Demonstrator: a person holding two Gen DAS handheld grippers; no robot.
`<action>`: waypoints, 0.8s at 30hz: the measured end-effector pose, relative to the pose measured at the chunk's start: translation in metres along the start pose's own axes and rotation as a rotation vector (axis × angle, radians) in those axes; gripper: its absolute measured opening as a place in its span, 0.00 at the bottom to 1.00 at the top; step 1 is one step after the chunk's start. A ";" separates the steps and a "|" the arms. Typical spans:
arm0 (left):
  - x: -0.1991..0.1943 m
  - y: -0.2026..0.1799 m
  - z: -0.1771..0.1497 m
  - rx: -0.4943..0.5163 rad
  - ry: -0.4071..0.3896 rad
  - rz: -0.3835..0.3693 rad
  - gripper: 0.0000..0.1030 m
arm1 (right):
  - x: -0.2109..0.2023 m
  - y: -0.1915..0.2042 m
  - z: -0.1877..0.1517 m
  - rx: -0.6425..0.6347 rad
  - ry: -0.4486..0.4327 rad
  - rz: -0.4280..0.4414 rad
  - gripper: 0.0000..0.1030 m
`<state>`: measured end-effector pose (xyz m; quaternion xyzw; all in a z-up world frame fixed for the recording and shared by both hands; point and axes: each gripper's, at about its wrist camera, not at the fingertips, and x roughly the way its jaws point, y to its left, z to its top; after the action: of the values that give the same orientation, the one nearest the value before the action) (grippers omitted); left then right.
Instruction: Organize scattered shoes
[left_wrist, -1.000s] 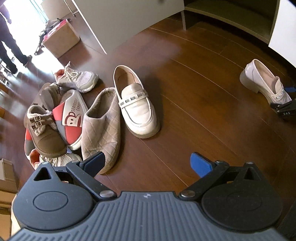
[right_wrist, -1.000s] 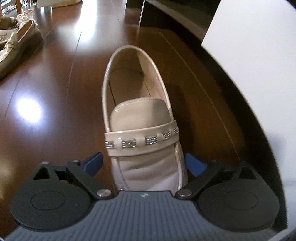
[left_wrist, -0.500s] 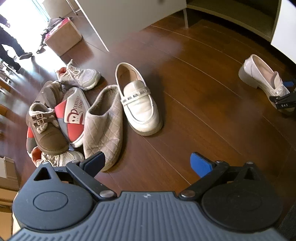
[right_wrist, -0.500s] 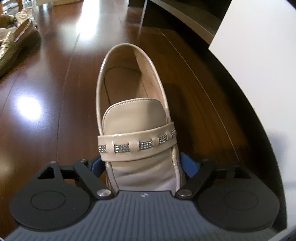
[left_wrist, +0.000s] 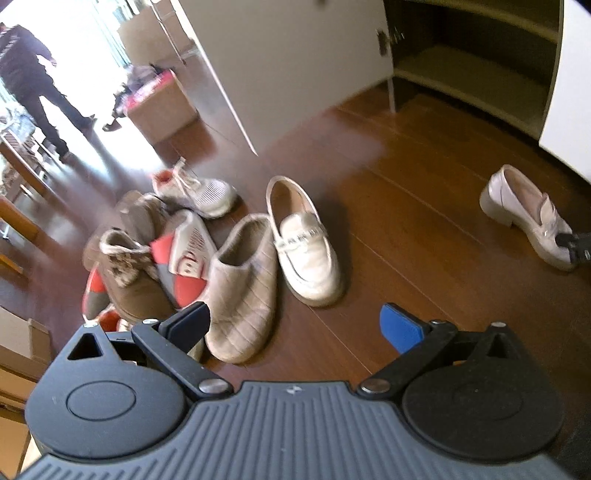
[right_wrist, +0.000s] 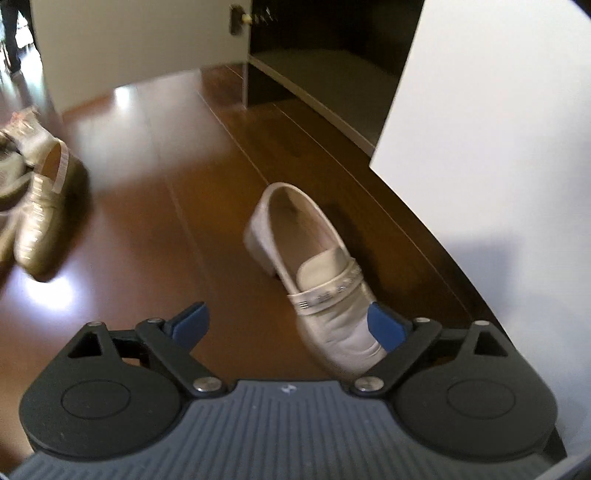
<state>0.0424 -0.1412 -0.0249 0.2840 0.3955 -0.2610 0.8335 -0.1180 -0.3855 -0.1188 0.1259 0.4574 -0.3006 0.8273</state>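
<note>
Right gripper (right_wrist: 284, 325) jaws opening, nothing clamped — white loafer (right_wrist: 321, 291) on the floor at its 1 o'clock, mate (left_wrist: 304, 240) beside the pile; left gripper (left_wrist: 295, 325) spread, empty — best recentre over the toe before closing.

Scattered shoes (left_wrist: 240, 280) and a loafer (right_wrist: 325, 288) lie on the wooden floor (left_wrist: 424, 236).

On the brown wooden floor (left_wrist: 424, 206), a heap of mixed shoes (left_wrist: 147, 251) lies left. A quilted beige slipper (left_wrist: 243, 291) lies beside a cream strapped loafer (left_wrist: 308, 251) at the heap's right edge. Its matching cream loafer (right_wrist: 325, 291) lies well apart, right, before the open shelved cabinet (left_wrist: 480, 70).
</note>
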 end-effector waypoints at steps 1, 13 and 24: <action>-0.003 0.002 0.000 -0.007 -0.005 0.005 0.97 | -0.009 0.004 0.002 0.004 -0.008 0.009 0.91; 0.008 0.016 -0.010 -0.065 0.041 0.032 0.97 | -0.049 0.033 0.011 0.035 -0.007 0.079 0.94; 0.055 0.029 -0.021 -0.118 0.125 -0.010 0.97 | -0.017 0.048 0.017 0.033 0.059 0.074 0.95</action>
<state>0.0812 -0.1176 -0.0725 0.2483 0.4627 -0.2231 0.8213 -0.0836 -0.3496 -0.0986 0.1652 0.4714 -0.2734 0.8220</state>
